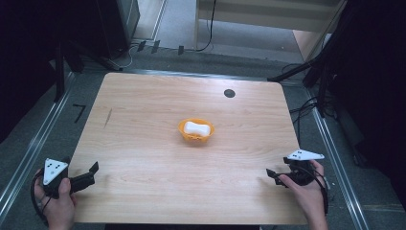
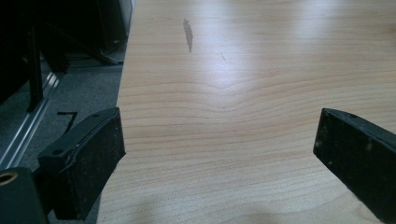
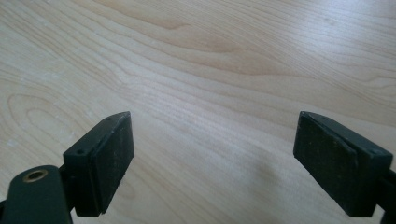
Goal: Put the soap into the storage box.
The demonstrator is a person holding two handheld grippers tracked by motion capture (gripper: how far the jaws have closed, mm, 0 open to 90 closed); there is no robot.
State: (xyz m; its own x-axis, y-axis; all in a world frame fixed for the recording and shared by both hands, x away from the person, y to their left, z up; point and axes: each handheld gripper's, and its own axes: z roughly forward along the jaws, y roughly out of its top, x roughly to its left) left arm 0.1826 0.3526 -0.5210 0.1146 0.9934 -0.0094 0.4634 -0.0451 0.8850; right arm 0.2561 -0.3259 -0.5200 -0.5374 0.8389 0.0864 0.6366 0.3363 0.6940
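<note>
An orange bowl (image 1: 196,131) with a white bar-shaped object (image 1: 197,128) in it sits near the middle of the wooden table (image 1: 143,158). My left gripper (image 1: 92,172) rests at the table's near left corner, held by a hand, jaws open and pointing right over the wood. In the left gripper view its jaws stand wide apart around my left gripper (image 2: 219,149) midpoint, with bare wood between them. My right gripper (image 1: 271,175) is at the near right, jaws open and pointing left. In the right gripper view my right gripper (image 3: 212,158) has nothing between its pads.
A dark round spot (image 1: 229,93) marks the far right part of the table. A dark streak (image 1: 108,117) lies at the left. Metal rails (image 1: 28,153), cables (image 1: 306,108) and dark stands (image 1: 60,72) surround the table on the floor.
</note>
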